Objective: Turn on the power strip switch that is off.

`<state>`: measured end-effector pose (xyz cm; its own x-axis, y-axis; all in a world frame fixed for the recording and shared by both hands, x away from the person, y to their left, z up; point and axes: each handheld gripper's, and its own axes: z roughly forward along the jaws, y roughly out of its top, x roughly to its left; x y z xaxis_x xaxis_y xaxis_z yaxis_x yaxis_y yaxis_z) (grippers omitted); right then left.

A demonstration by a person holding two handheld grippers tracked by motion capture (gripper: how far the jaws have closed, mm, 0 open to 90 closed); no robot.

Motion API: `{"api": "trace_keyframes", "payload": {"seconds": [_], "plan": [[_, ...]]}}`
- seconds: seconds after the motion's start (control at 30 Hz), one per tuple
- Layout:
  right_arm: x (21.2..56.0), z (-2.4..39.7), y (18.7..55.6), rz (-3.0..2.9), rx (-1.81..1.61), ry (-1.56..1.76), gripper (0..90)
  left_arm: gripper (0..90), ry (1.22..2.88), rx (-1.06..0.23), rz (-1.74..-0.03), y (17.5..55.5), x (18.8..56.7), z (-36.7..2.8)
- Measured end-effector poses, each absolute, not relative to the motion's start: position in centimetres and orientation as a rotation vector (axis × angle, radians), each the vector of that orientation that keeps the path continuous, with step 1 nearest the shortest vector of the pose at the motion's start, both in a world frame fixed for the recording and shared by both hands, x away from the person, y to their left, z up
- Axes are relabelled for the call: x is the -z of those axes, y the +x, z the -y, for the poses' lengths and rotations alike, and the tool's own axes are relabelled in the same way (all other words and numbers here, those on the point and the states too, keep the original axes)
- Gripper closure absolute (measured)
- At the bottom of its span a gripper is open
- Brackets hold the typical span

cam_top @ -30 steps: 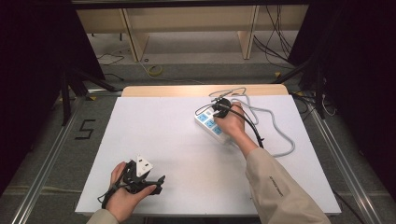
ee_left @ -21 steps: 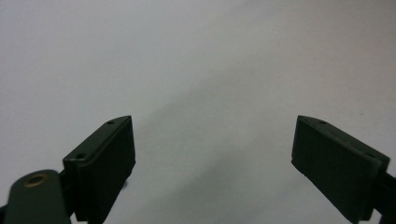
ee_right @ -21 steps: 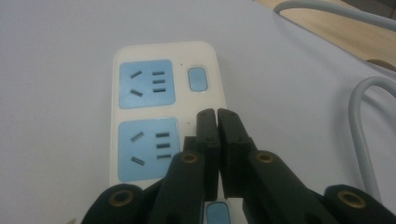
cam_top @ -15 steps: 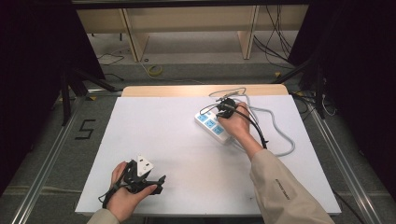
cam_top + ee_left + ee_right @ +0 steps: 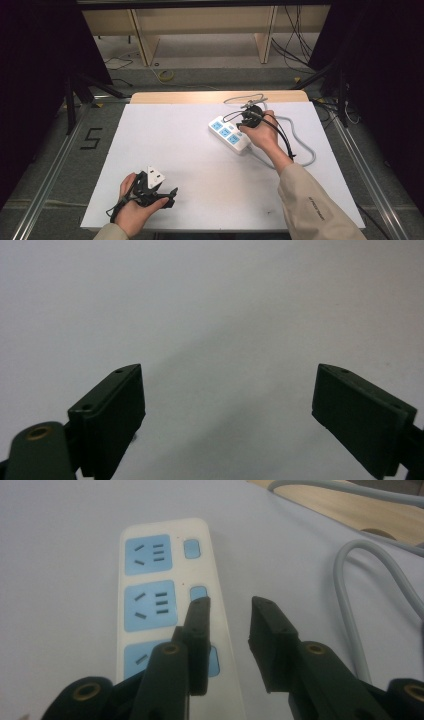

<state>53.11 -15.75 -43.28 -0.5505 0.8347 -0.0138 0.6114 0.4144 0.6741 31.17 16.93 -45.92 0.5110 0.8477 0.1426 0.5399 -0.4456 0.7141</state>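
Right gripper point(image 5: 227, 611) sits over the white power strip point(image 5: 165, 580), jaws slightly apart, nothing between them; one jaw tip at the middle switch point(image 5: 198, 593). Left gripper point(image 5: 227, 395) wide open over bare table point(image 5: 210, 300), far from strip.

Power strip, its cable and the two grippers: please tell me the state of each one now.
Power strip: lying flat on the white table, all three sockets empty, nothing plugged in.
Grey cable: loose, looped on the table beside the strip.
Right gripper: jaws a little apart, over the strip's switch edge, holding nothing.
Left gripper: jaws wide open, empty, above bare table.
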Motion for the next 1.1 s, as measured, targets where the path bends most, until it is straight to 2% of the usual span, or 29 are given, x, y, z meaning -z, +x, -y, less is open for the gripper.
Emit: {"api": "trace_keyframes", "payload": {"seconds": [0.57,1.1], "plan": [[42.8,18.6,50.8,-2.322,-0.948,1.261,57.0,13.5,2.151,-0.665,-1.131,31.2,45.9,-16.9],[42.4,20.8,48.0,-2.338,-1.009,1.268,49.5,13.6,2.159,-0.665,-1.136,31.2,46.0,-16.9]]}}
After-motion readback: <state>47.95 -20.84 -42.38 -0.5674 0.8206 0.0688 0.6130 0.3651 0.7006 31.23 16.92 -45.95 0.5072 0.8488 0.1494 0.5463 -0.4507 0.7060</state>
